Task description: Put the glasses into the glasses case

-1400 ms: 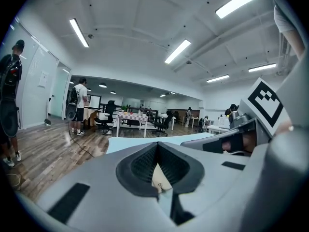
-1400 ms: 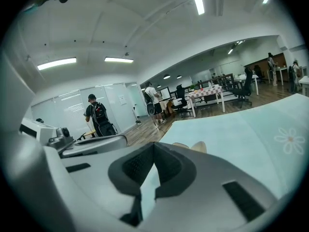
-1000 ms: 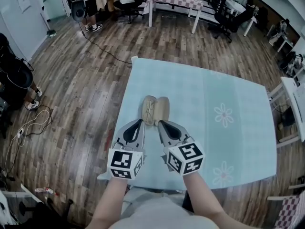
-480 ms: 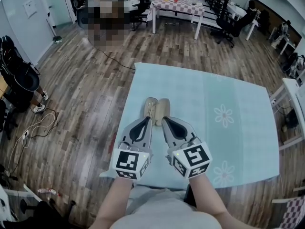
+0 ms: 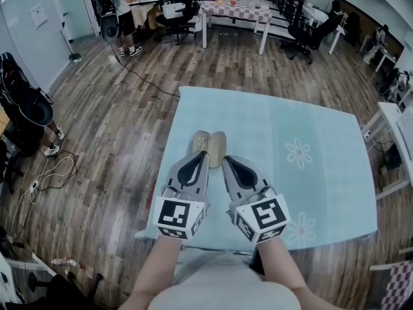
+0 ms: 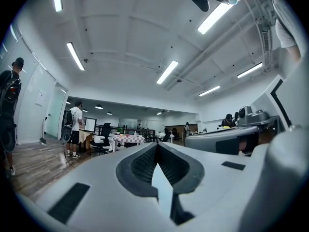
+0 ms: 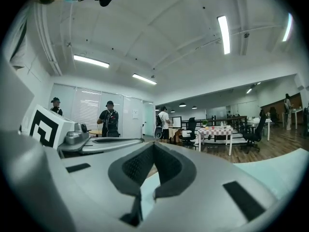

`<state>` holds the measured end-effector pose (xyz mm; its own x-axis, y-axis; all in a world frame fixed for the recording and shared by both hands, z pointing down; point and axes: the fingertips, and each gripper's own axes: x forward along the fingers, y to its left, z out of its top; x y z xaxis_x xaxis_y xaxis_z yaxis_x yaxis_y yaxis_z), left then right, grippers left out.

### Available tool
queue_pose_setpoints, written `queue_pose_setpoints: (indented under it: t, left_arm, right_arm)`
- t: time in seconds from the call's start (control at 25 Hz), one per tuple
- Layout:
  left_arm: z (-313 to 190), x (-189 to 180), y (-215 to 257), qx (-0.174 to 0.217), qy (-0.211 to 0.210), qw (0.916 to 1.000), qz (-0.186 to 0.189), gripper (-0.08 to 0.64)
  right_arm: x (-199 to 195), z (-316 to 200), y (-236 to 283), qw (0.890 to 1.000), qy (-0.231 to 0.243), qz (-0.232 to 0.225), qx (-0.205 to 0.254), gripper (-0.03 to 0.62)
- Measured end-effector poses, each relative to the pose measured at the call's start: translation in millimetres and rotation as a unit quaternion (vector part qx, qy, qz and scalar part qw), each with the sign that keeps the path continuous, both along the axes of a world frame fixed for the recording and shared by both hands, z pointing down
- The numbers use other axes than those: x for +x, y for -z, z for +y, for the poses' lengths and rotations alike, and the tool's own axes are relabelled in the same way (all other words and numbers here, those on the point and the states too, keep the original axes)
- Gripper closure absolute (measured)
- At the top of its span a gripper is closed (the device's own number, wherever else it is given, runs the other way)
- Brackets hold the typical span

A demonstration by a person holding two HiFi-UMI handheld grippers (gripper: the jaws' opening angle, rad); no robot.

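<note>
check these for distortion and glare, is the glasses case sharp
Head view: strong fisheye, table edges bow; light even, glasses case small but fairly sharp. Left gripper view: dark round vignette, ceiling strip lights blown white. Right gripper view: same vignette, strip lights bright too.

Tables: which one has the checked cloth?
The far table across the wooden floor; the near table wears pale blue cloth with flowers.

We hold our left gripper [image 5: 202,154] and right gripper [image 5: 226,160] side by side, pointing level and away from us, marker cubes nearest our body. Both pairs of fingers [image 6: 140,166] are pressed together, empty. Our forearms [image 5: 153,271] reach forward behind them.
</note>
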<state>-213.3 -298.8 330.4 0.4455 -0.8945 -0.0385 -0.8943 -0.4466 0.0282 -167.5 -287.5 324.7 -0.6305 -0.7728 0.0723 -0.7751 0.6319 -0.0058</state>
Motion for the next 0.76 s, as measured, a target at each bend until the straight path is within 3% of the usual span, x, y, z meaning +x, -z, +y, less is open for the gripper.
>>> queue_pose_setpoints:
  t: [0.76]
  left_arm:
    - [2,20,28,0.034,-0.018,0.9992,0.001,0.551]
  right_arm:
    - [26,5,26,0.998,-0.039,0.006,0.039,0.586]
